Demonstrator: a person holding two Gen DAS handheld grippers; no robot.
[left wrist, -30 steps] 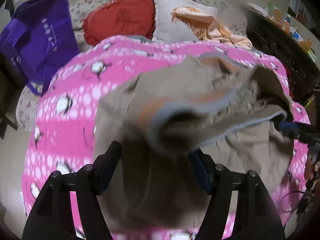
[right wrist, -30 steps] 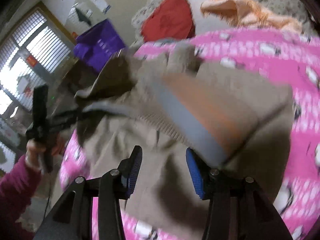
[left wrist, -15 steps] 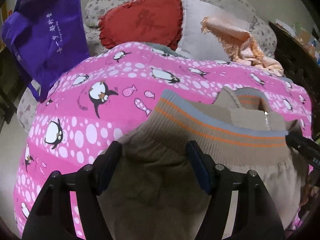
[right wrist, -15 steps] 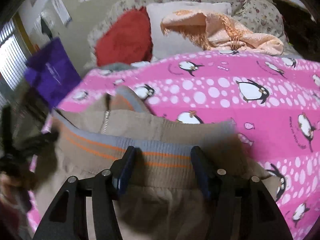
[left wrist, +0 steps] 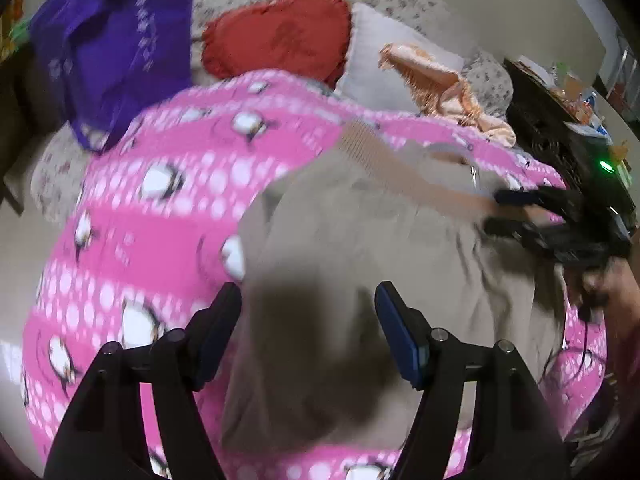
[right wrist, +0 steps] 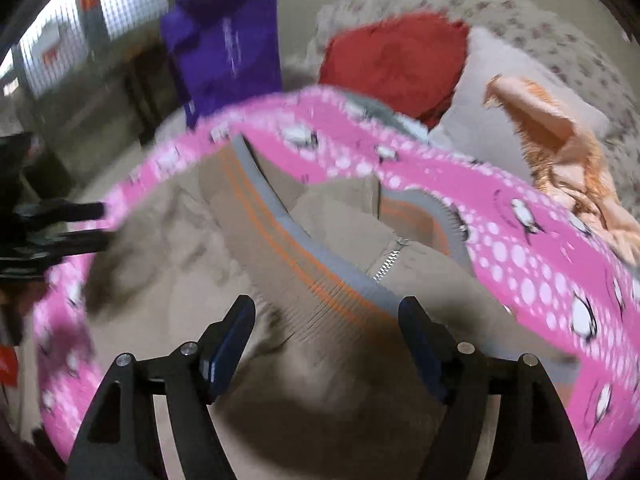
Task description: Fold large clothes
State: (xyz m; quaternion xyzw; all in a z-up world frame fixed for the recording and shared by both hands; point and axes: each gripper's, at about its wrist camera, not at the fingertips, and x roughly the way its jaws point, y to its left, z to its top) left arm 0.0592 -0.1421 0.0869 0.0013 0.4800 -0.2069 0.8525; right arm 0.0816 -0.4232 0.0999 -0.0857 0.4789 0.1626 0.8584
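Note:
A tan jacket with a ribbed hem striped orange and grey and a zip lies folded over on the pink penguin blanket. My left gripper is open above the jacket's near edge. My right gripper is open just over the ribbed hem. In the left wrist view the right gripper shows at the jacket's right side. In the right wrist view the left gripper shows at the left.
A red cushion, a white pillow and a peach cloth lie at the head of the bed. A purple bag hangs at the left. A dark cabinet stands at the right.
The jacket was held up and folded over, then laid down on the blanket. Both grippers have opened wider and drawn back from the ribbed hem.

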